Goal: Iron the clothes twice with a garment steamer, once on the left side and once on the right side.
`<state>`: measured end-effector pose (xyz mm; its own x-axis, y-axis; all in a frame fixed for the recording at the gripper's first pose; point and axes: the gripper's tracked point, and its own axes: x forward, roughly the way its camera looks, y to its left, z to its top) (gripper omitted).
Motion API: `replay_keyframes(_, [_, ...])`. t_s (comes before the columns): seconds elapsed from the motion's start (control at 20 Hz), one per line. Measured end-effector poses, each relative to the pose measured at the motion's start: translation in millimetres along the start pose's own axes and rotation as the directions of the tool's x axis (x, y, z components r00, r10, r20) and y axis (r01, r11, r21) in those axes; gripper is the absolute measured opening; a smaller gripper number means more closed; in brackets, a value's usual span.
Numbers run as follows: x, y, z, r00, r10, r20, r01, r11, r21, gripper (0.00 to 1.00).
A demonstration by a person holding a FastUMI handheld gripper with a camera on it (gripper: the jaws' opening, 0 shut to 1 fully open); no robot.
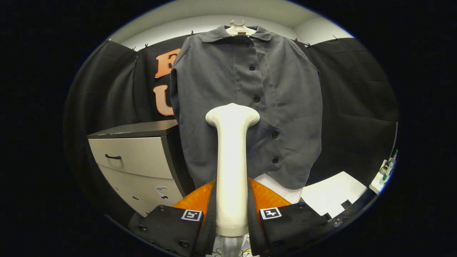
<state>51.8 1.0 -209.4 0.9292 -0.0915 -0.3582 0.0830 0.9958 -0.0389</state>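
While the hand-held gripper (232,210) clamps the steamer (232,160), grey shirt (246,103) hanging just beyond

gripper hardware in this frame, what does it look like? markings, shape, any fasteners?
The gripper has two broad, flat finger bodies, one on each side of the white steamer handle. Each finger carries a square black-and-white fiducial tag on its top face, near the inner edge. Round screw heads dot the outer housings. The inner finger faces look ribbed. No cable on the gripper itself can be made out.

Drawer cabinet (139,160), bottles (389,167) nearby
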Motion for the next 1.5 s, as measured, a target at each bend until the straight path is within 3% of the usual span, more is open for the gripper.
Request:
replay_keyframes(0.45, [-42,8,50,0.99,0.017,0.141,-0.01,0.999,-0.048,0.45])
replay_keyframes(0.95, [-84,-43,166,0.95,-0.034,0.312,0.034,0.999,0.003,0.45])
replay_keyframes(1.2, [-82,-81,218,0.93,-0.064,0.363,0.066,0.998,0.008,0.45])
replay_keyframes(1.5, [-52,-114,249,0.921,-0.094,0.378,0.093,0.995,0.021,0.45])
